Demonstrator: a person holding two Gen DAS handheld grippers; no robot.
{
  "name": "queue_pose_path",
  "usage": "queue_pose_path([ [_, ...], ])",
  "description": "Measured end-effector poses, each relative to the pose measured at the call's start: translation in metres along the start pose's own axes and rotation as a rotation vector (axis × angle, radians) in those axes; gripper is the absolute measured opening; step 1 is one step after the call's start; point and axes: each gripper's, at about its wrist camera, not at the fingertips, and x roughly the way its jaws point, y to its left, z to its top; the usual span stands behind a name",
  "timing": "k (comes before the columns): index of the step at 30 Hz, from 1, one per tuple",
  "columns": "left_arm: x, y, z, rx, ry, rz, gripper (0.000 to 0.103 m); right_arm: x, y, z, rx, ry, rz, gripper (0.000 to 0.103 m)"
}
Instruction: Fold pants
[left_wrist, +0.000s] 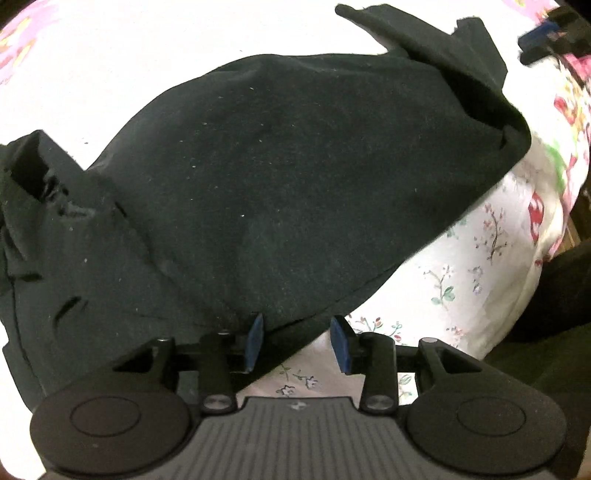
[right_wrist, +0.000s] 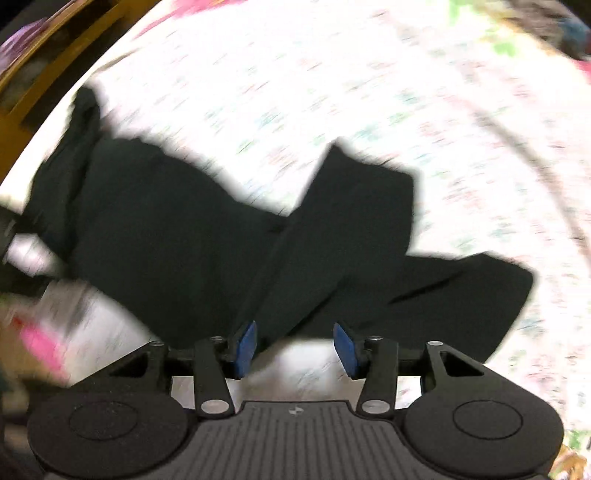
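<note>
Pants (left_wrist: 288, 177): black, one pair, lying crumpled and partly doubled over on a bed covered by a floral sheet (left_wrist: 461, 266).

Left wrist view, left to right: gathered waistband end (left_wrist: 44, 184), bunched at the left edge; broad dark panel across the middle; folded-over flap toward the upper right; bare sheet with small flower sprigs at the lower right.

Left claw (left_wrist: 297, 341): blue pads (left_wrist: 255, 341) spread wide, holding nothing. The left pad is at or just under the near hem of the pants; whether it touches cannot be told. The right pad is over bare sheet.

Right wrist view, blurred, left to right: wooden bed frame (right_wrist: 40, 74) at the upper left; a pink blur at the lower left, not identifiable; pants (right_wrist: 192, 240) spread across the middle in overlapping folds, with the leg ends reaching right; floral sheet (right_wrist: 369, 92) beyond.

Right claw (right_wrist: 297, 349): blue pads (right_wrist: 245, 349) spread wide, holding nothing, at the near edge of the fabric.
</note>
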Motion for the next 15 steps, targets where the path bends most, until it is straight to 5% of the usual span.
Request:
queue_pose_path([
  [2, -0.003, 0.002, -0.002, -0.039, -0.015, -0.007, 0.048, 0.006, 0.004, 0.022, 0.018, -0.063, -0.035, 0.036],
  [4, -0.008, 0.003, -0.002, -0.061, -0.030, -0.012, 0.048, 0.028, 0.015, 0.046, 0.033, -0.075, -0.086, 0.052],
  [9, -0.028, 0.004, -0.012, -0.072, -0.024, -0.015, 0.049, 0.106, 0.034, 0.069, -0.023, -0.098, -0.294, 0.048],
  [13, -0.036, -0.009, -0.014, -0.068, -0.007, -0.021, 0.049, 0.136, 0.009, 0.059, 0.036, -0.053, -0.306, 0.019],
  [14, -0.037, -0.013, -0.013, -0.062, -0.005, -0.022, 0.049, 0.133, 0.000, 0.058, 0.082, -0.056, -0.286, 0.000],
  [15, -0.037, -0.014, -0.012, -0.056, -0.004, -0.026, 0.050, 0.127, -0.011, 0.057, 0.126, -0.058, -0.266, 0.000],
])
